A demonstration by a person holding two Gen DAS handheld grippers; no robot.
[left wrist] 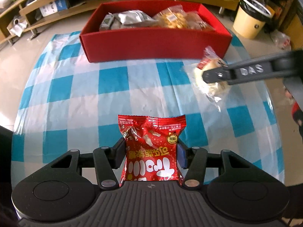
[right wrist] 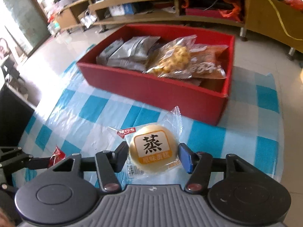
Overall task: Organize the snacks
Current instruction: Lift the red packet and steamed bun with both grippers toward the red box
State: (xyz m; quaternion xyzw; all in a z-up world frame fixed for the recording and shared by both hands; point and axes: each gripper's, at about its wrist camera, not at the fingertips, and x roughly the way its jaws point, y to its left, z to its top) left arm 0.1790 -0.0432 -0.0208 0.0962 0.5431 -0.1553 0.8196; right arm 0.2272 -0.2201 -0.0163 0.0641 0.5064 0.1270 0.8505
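A red candy bag (left wrist: 149, 132) with white characters hangs between the fingers of my left gripper (left wrist: 150, 150), which is shut on its sides above the checkered cloth. My right gripper (right wrist: 154, 156) is shut on a round steamed cake (right wrist: 151, 143) in a clear wrapper. From the left wrist view that cake (left wrist: 198, 74) is at the right, held off the cloth by the right gripper's fingers (left wrist: 214, 75). Beyond both stands the red box (left wrist: 151, 45), with silver pouches (left wrist: 130, 17) and a bag of yellow puffs (right wrist: 174, 60) inside it.
A blue-and-white checkered cloth (left wrist: 85, 87) covers the table under both grippers. The floor beyond holds a cream bin with a liner (left wrist: 250, 20) at the right and low wooden shelves (right wrist: 132, 5) with clutter along the back.
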